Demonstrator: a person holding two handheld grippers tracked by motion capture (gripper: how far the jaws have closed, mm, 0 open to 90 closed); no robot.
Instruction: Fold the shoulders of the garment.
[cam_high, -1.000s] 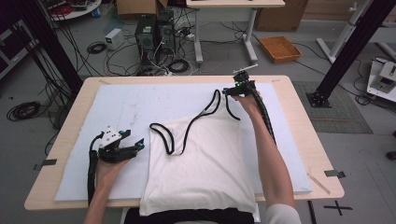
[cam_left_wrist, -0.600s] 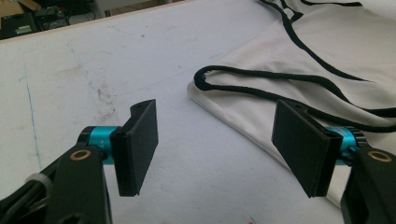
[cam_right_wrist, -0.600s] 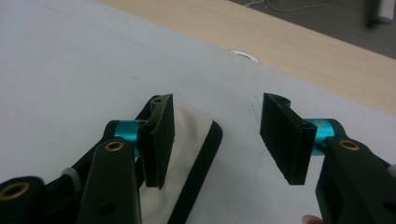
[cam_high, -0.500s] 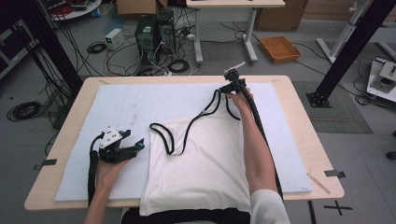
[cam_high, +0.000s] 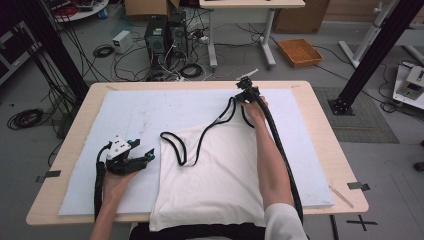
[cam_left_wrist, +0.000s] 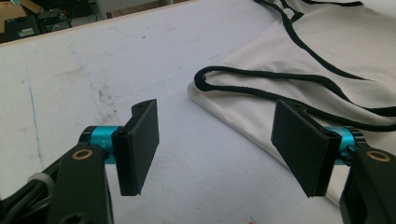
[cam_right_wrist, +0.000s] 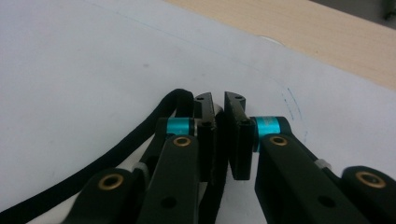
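Across the middle of the table lies a white tank top (cam_high: 210, 175), its long axis running from me toward the far edge. My right gripper (cam_high: 246, 92) has just been closing and clenches the far strap (cam_high: 227, 111) — the fabric between its jaws is barely visible. My left gripper (cam_left_wrist: 219, 149) waits released, just beside the near strap (cam_left_wrist: 280, 79).

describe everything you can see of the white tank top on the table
The white tank top looks like soft cotton, edged with black trim at neck and armholes. It lies flat on the pale mat, hem toward the person, reaching past the near table edge. One strap is drawn out toward the far side, where the right claw has just closed on its end. The other strap lies slack near the open left claw.
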